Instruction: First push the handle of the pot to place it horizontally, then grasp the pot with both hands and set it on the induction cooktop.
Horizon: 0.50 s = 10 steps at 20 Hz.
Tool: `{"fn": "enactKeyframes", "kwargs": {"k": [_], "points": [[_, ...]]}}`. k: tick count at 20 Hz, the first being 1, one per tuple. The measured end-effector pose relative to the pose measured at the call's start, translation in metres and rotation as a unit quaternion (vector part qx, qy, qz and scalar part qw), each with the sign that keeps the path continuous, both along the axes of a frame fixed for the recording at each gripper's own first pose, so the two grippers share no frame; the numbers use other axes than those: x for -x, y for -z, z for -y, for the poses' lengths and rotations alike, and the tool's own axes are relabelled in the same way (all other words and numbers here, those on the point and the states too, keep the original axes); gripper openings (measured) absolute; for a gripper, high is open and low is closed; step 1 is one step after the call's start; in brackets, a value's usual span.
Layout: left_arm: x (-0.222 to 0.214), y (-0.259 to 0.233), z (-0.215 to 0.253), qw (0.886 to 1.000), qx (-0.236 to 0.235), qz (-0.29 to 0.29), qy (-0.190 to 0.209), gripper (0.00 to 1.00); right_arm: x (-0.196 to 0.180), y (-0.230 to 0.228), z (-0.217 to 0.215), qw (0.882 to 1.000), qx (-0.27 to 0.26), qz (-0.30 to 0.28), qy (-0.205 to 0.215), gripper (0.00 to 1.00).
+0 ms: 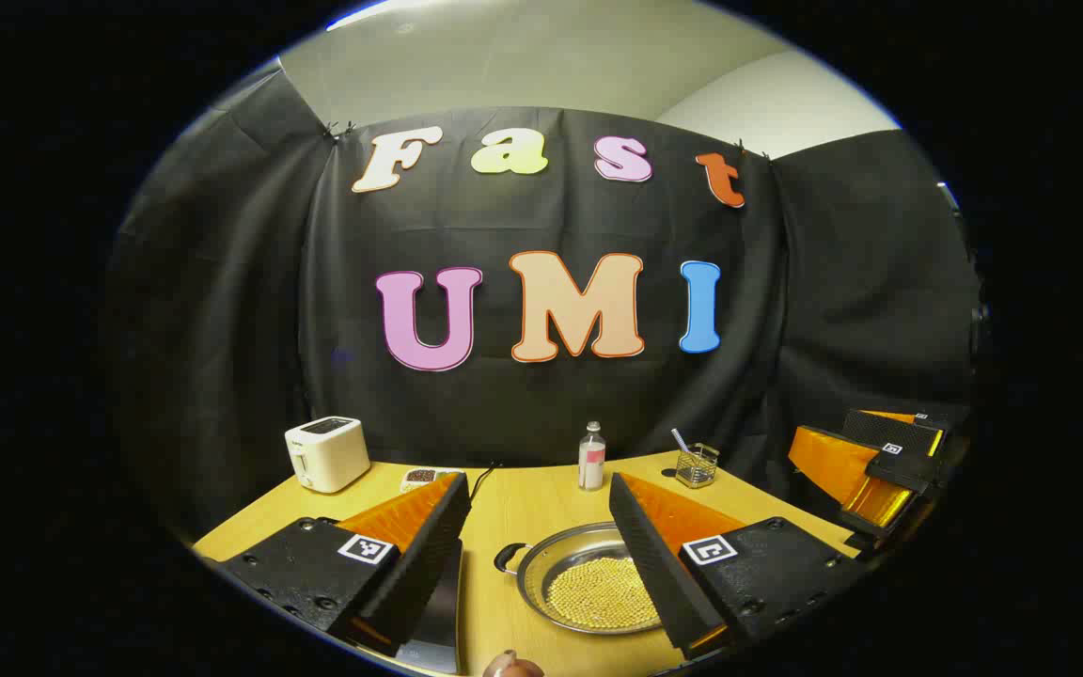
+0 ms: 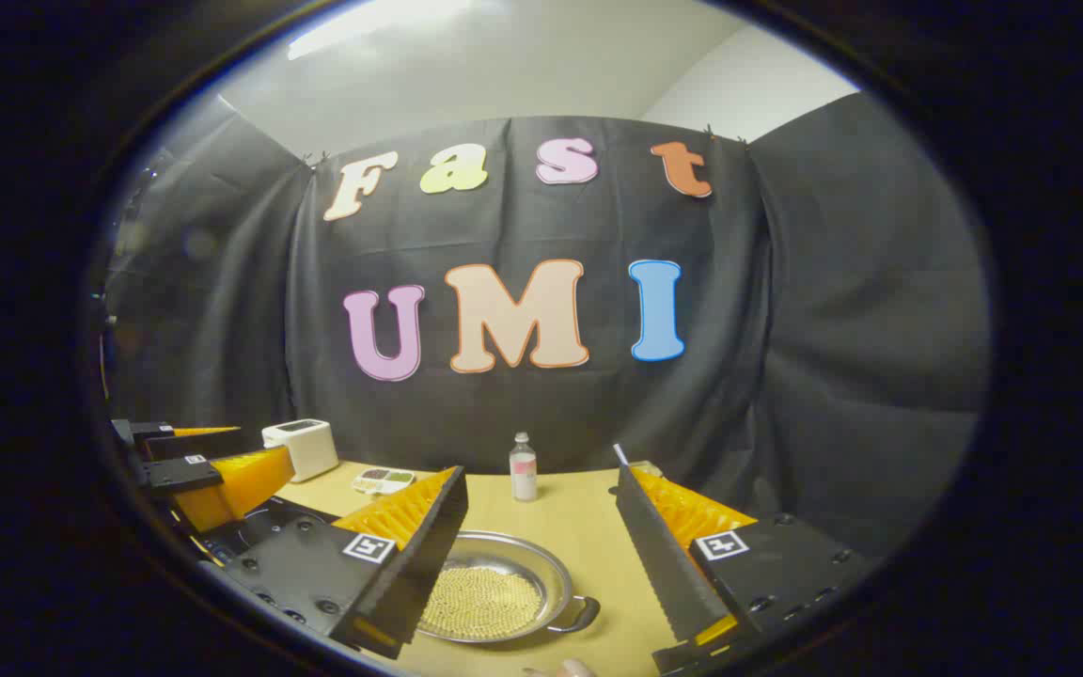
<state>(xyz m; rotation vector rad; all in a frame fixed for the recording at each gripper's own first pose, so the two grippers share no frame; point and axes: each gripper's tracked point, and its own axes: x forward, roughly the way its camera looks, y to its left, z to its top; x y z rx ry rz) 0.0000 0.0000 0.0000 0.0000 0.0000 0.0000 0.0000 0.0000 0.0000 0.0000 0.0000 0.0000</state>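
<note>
Pot [image 1: 588,588] with yellow beads sits on table [image 1: 523,512], ungrasped; cooktop [image 2: 255,527] at left. Left gripper [image 1: 541,564] and right gripper [image 2: 541,564] both wide open, empty. Lift pending

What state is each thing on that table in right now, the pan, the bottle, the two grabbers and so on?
Pot: on the table, uncovered, holding small golden beads, ungrasped.
Left gripper: open, empty, above the pot.
Right gripper: open, empty.
Bottle: upright, capped.
Toaster: upright, slots empty.
Wire cup: upright, holding a straw-like stick.
</note>
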Motion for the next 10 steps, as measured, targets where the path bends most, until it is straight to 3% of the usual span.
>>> {"fn": "enactKeyframes", "kwargs": {"k": [4, 10], "points": [[-0.001, -0.005, 0.005, 1.000, -0.008, 0.007, -0.007, 0.93, -0.003, 0.001, -0.002, 1.000, 0.001, -0.004, -0.021, 0.99], [0.001, -0.004, 0.011, 1.000, -0.010, 0.006, -0.017, 0.96, -0.005, 0.000, 0.011, 1.000, -0.004, -0.004, -0.023, 0.96]]}}
